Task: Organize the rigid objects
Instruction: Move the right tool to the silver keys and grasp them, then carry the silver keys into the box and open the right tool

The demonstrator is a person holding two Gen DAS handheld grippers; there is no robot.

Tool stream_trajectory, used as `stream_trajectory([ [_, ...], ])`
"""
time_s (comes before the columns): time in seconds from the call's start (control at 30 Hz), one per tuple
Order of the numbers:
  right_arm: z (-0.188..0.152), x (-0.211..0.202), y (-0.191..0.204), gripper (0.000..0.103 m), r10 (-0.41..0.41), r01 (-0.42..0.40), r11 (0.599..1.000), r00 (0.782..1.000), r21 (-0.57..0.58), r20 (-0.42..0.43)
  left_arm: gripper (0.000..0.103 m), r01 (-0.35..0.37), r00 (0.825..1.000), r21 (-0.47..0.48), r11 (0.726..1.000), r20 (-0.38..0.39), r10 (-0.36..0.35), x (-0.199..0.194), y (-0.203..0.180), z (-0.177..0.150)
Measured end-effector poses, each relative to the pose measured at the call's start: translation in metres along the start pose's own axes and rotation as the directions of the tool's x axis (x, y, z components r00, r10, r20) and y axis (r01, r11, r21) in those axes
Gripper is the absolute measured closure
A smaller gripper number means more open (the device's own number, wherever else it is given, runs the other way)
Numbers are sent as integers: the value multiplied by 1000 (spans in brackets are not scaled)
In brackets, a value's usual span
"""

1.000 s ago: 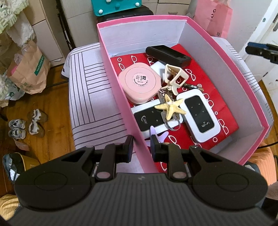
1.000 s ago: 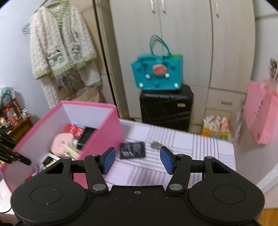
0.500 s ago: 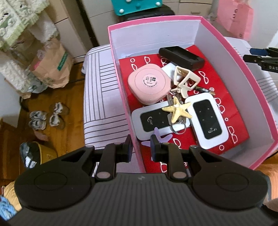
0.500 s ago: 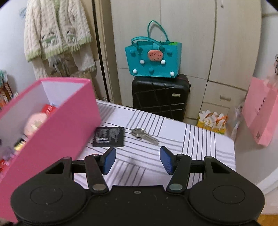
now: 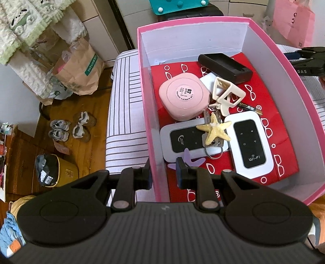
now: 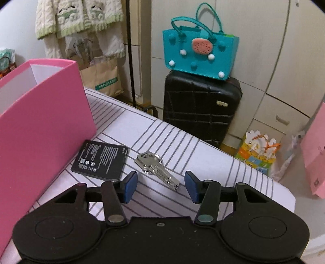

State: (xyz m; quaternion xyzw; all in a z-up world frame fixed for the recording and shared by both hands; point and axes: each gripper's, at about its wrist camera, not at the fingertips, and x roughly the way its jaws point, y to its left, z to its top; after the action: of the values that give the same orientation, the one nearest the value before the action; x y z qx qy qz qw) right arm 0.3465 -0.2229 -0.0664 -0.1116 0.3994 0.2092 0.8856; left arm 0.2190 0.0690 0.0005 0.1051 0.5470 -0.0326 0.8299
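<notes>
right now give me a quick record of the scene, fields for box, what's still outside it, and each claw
box: tall pink cardboard box, open top, holding small items
in box: round pink case, two white wifi routers, cream starfish keyring
outside: flat black phone battery and silver keys on a ring, on striped cloth
left claw: straddles the box's wall
right claw: open, over the keys

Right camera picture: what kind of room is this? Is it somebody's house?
Probably a bedroom in a home. A knitted sweater hangs by tall wardrobe doors, a black suitcase stands on the floor with a teal bag on top, and small shoes lie on wooden flooring.
</notes>
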Motion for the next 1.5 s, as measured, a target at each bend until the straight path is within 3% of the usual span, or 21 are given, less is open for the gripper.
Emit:
stream_trajectory([
  [0.1, -1, 0, 0, 53, 13, -13, 1000, 1000, 5, 15, 83, -7, 1000, -4, 1000, 4, 7, 0, -1, 0],
  [0.13, -1, 0, -1, 67, 27, -28, 999, 1000, 18, 14, 83, -7, 1000, -4, 1000, 4, 7, 0, -1, 0],
  [0.17, -1, -1, -1, 89, 45, -45, 999, 999, 31, 15, 83, -8, 1000, -4, 1000, 5, 8, 0, -2, -1],
  [0.2, -2, -2, 2, 92, 46, -46, 998, 999, 38, 16, 82, -11, 1000, -1, 1000, 5, 11, 0, -2, 0],
  [0.57, -16, -38, 7, 98, 5, -10, 981, 1000, 193, 28, 82, -13, 1000, 11, 1000, 15, 13, -1, -2, 0],
  [0.87, -16, -87, 20, 98, 4, -12, 979, 999, 202, 44, 82, 3, 999, 7, 1000, 40, -3, -2, 0, -4],
  [1.1, -4, -131, 59, 98, 10, -16, 993, 998, 114, 55, 82, 20, 999, 20, 1000, 42, -20, -4, 1, -5],
  [1.3, 9, -177, 105, 98, 55, -55, 998, 991, 0, 119, 82, 50, 998, 26, 998, 47, -51, -5, 5, -7],
  [1.5, 15, -193, 148, 98, 171, -161, 984, 973, -74, 153, 82, 55, 997, 45, 997, 51, -58, -5, 5, -8],
])
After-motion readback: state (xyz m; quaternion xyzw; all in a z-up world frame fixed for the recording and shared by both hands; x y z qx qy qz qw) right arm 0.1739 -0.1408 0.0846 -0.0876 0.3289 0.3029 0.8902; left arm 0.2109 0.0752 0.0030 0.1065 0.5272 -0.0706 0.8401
